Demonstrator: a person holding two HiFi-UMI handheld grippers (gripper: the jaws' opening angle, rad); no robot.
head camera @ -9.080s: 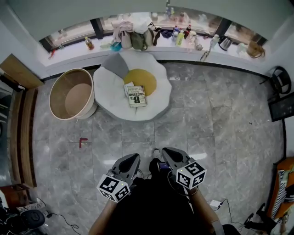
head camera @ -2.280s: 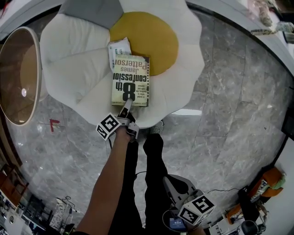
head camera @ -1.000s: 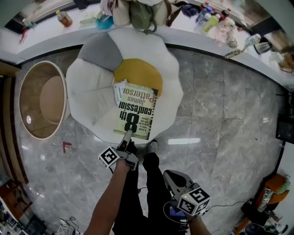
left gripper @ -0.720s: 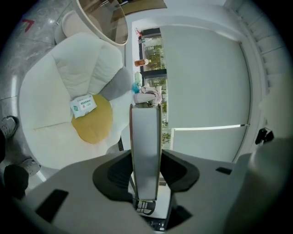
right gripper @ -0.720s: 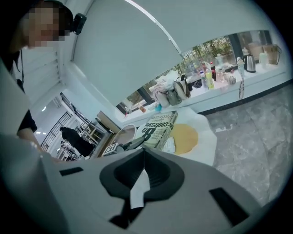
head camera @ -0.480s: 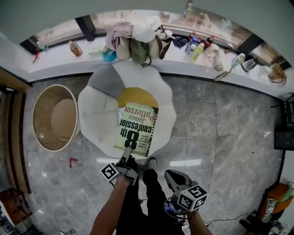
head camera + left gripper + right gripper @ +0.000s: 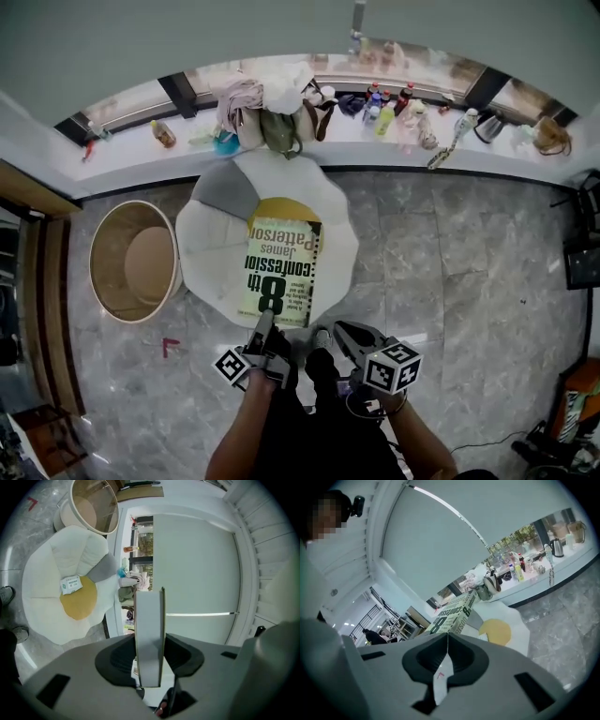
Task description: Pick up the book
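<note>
Your L claw (image 7: 263, 324) is clamped on the book (image 7: 281, 272). The jaws sit at a middling width w/ the page block squeezed between the pads. The bite is on the short edge nearest you, so the whole book sticks out ahead of the claw, cover up. Your R claw (image 7: 345, 330) is closed & empty, just right of the L one and not touching the book.

The lift looks basically done: the book hangs clear of the flower cushion (image 7: 42, 569), which lies below & ahead of the L claw.

- A one-edge pinch means a long lever, so hold the squeeze firm and the wrist level.
- No quick swings, or the far end may droop, fan open or slide out.
- If it sags, bring the R claw across to the free long edge for a 2nd hold.

Hard to read:
- In the head view the pads are tucked under the claw body, so you can't judge bite depth there.
- The L claw view shows the book edge-on only.
- The book covers most of the cushion's yellow centre in the head view.
- The small white packet (image 7: 71, 584) on the cushion shows only in the L claw view.
- The R claw view catches just a strip of cover above its jaws.
- The windowsill (image 7: 375, 98) clutter far ahead is too small to ID.
</note>
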